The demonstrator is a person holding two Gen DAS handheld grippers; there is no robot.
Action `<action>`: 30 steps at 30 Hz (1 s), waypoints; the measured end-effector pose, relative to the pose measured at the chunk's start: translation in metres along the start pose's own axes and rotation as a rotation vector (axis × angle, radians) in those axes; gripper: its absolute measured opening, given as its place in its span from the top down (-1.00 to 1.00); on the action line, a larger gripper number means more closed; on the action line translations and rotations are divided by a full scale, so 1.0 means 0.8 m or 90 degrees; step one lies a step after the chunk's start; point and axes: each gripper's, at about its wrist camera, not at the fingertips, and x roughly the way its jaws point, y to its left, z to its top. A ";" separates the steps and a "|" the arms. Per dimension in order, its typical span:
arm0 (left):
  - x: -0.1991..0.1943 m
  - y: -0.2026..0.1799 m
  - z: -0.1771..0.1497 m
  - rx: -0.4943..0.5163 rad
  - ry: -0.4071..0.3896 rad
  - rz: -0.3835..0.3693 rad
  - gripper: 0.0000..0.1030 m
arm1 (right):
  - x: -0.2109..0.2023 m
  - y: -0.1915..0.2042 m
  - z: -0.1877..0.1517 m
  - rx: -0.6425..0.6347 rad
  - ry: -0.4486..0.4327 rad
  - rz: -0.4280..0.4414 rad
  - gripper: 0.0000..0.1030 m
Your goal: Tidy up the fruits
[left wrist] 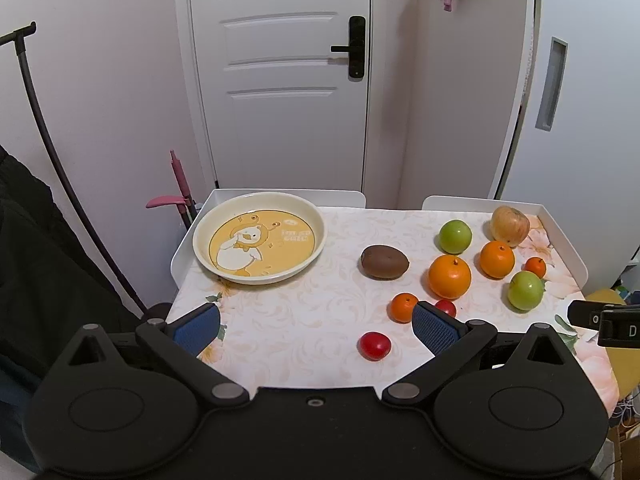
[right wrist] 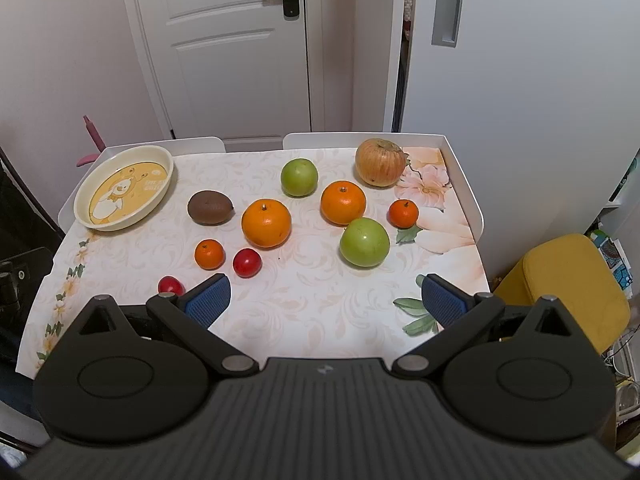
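A cream and yellow plate [left wrist: 259, 237] [right wrist: 124, 188] with a duck picture sits bare at the table's far left. Loose fruit lies to its right: a brown kiwi [left wrist: 384, 262] [right wrist: 210, 207], two large oranges [left wrist: 449, 276] [right wrist: 343, 202], two small mandarins [right wrist: 209, 254] [right wrist: 403, 213], two green apples [right wrist: 364, 241] [right wrist: 299, 177], a yellow-red apple [right wrist: 380, 162] and two red cherry tomatoes [left wrist: 374, 345] [right wrist: 247, 263]. My left gripper [left wrist: 316, 326] is open and empty above the near table, the nearer tomato just ahead. My right gripper [right wrist: 326, 300] is open and empty above the near right edge.
The white table [right wrist: 460, 184] has raised rims at the back and sides and a floral cover. A white door stands behind it. A yellow stool [right wrist: 568, 280] is at the right. A black pole [left wrist: 48, 144] and dark cloth are at the left.
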 end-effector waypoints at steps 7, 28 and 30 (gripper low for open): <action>-0.001 -0.001 0.000 0.001 -0.003 0.003 -1.00 | 0.002 0.003 0.003 -0.002 0.000 0.003 -1.00; 0.003 0.002 0.007 0.006 -0.004 0.007 -1.00 | 0.008 0.005 0.006 -0.001 0.002 0.003 -1.00; 0.004 0.002 0.008 0.008 -0.004 0.007 -1.00 | 0.008 0.004 0.006 -0.003 0.002 0.003 -1.00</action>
